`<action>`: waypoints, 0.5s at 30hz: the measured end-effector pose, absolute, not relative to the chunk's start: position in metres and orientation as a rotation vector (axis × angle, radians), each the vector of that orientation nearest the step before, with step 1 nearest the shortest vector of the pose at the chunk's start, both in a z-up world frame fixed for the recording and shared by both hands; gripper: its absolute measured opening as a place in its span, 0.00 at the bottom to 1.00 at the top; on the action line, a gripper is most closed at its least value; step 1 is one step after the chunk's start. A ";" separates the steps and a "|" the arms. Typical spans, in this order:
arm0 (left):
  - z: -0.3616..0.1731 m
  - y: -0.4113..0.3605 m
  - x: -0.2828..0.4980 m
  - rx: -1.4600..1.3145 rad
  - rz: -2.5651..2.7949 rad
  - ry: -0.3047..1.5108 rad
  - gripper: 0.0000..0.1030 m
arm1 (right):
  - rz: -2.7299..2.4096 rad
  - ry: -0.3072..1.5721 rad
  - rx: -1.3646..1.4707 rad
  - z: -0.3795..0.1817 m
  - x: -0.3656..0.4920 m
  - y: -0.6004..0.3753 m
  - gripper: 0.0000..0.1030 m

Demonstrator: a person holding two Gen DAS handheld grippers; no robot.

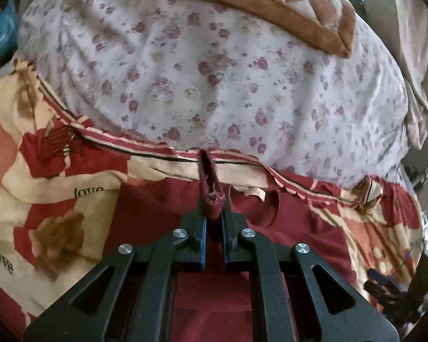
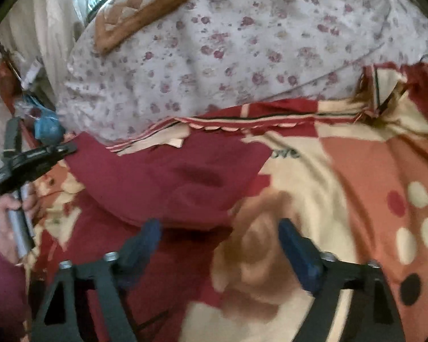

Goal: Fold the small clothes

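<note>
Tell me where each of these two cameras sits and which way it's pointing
Left wrist view: sits on the left gripper, looking down along its fingers at the maroon garment pinched between them, on a patterned blanket.
Right wrist view: sits on the right gripper, jaws apart over the blanket beside the garment; the person's hand shows at the left edge.
Shared: garment, blanket, floral bedding and brown quilted cushion behind.
</note>
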State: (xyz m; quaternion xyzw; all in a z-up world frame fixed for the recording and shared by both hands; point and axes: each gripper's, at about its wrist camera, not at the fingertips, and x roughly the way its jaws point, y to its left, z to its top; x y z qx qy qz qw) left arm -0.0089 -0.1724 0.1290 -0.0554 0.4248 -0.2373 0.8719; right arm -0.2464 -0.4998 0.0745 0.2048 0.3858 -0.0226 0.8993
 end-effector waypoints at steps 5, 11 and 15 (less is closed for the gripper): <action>0.152 -0.163 -0.012 -0.125 -0.490 0.839 0.06 | -0.037 0.875 0.259 0.060 -0.226 -0.477 0.49; 0.135 -0.150 -0.012 -0.091 -0.444 0.861 0.06 | 0.051 0.911 0.266 0.050 -0.216 -0.472 0.32; 0.090 -0.136 -0.013 -0.080 -0.405 0.967 0.06 | 0.145 1.001 0.236 0.051 -0.231 -0.466 0.32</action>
